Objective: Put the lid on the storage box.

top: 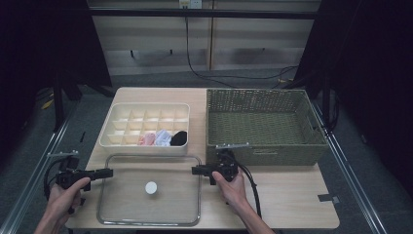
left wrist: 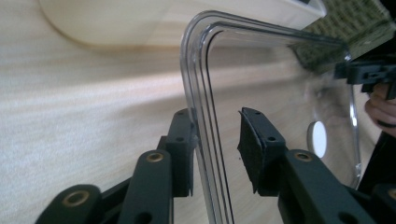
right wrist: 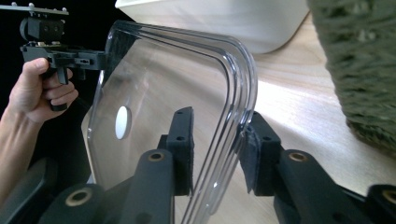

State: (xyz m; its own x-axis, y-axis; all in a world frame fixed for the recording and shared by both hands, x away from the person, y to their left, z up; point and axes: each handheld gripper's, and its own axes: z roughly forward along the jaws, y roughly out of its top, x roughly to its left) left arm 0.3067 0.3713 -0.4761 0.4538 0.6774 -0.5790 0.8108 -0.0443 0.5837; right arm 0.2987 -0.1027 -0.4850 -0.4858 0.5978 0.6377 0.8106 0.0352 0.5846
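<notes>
Clear lid (top: 146, 204) with white knob (top: 151, 187), flat on the table (top: 292, 204) near the front edge, just before the cream divided tray (top: 122, 139). Straddled at its left rim by the left gripper (top: 108, 172), jaws apart, not clamped. Straddled at its right rim by the right gripper (top: 197, 170), likewise parted. Woven basket (top: 265, 151) to the right, beside the tray.

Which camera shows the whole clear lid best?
The high view: the clear lid lies flat on the table with all four edges and its white knob visible. The left gripper view and right gripper view each catch one rounded corner between the jaws, plus the knob.
</notes>
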